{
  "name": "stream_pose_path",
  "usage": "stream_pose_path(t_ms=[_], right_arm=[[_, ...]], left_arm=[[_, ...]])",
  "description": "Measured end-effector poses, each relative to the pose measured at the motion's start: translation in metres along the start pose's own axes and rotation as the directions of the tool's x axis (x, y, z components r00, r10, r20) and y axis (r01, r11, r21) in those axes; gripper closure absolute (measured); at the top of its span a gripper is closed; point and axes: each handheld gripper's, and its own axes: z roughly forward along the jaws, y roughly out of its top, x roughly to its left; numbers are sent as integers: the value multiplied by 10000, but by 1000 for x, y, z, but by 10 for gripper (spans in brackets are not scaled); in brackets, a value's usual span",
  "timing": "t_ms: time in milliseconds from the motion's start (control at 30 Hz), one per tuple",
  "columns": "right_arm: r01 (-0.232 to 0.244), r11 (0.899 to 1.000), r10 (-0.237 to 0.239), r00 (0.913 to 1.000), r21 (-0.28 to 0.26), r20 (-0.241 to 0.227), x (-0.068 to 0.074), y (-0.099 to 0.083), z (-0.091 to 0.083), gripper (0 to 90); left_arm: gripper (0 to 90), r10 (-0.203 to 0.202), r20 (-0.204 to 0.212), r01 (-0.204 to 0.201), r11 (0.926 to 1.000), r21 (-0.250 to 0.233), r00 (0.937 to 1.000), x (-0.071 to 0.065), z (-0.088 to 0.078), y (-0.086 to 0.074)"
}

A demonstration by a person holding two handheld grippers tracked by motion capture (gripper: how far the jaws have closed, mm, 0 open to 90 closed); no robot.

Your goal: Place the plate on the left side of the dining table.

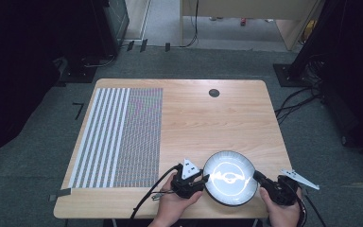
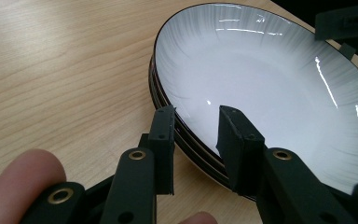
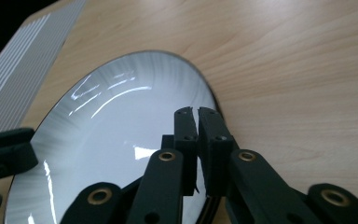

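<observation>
Plates: a small stack of white plates [image 1: 230,177] with dark rims is seen on the wooden table [image 1: 208,123], near its front edge, lying between the two grippers; in the left gripper view several rims are counted one under another, the exact count cannot be told.
Left gripper: the left gripper [image 2: 196,133] is set astride the stack's near rim, one jaw outside by the rims, the other over the white inside of the top plate; a gap is seen between the jaws, and no firm pinch on the rim can be made out.
Right gripper: the right gripper [image 3: 197,122] is seen with its jaws brought almost together, only a thin slit left between them; they sit at the rim on the opposite side of the stack, and whether the rim is pinched in that slit cannot be told.
Mat: a striped mat [image 1: 118,137] lies well away on the far side of the left gripper, with nothing on it.
Done so far: both grippers are judged to have been brought to opposite rims of the stack.
Left to do: a sure grip on the left side, then a lift or a separating of the top plate; the stack is judged not yet raised, since it rests flat on the table.
</observation>
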Motion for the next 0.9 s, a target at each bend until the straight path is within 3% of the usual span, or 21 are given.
stream_pose_path(t_ms=[100, 200, 300, 433, 567, 800, 900], right_arm=[[89, 9999, -86, 9995, -119, 288, 6, -3, 1, 841], [153, 9961, -81, 9965, -865, 826, 8, 0, -7, 820], [265, 9970, -173, 9920, -728, 1254, 4, 0, -8, 816], [313, 9993, -288, 9929, -199, 1157, 3, -4, -1, 808], [467, 9988, -482, 9889, 140, 1404, 7, -6, 6, 806], [65, 9999, -76, 9929, 101, 1185, 4, -6, 4, 828], [-259, 9997, 256, 9958, 23, 877, 0, -5, 3, 833]], left_arm=[[677, -40, 55, 40, 10000, 7, 10000, 1, 0, 0], [669, -79, 49, 79, 10000, -51, 10000, 1, 0, -1], [668, -83, 27, 83, 9999, -73, 10000, 1, 1, -1], [669, -93, 29, 93, 9999, -52, 10000, 1, 1, -1], [669, -219, 68, 219, 9998, -21, 9997, 1, 1, -1], [660, -261, 34, 261, 9997, 15, 9997, 2, 3, -1], [660, -246, -3, 246, 9997, 22, 9997, 1, 3, -2]])
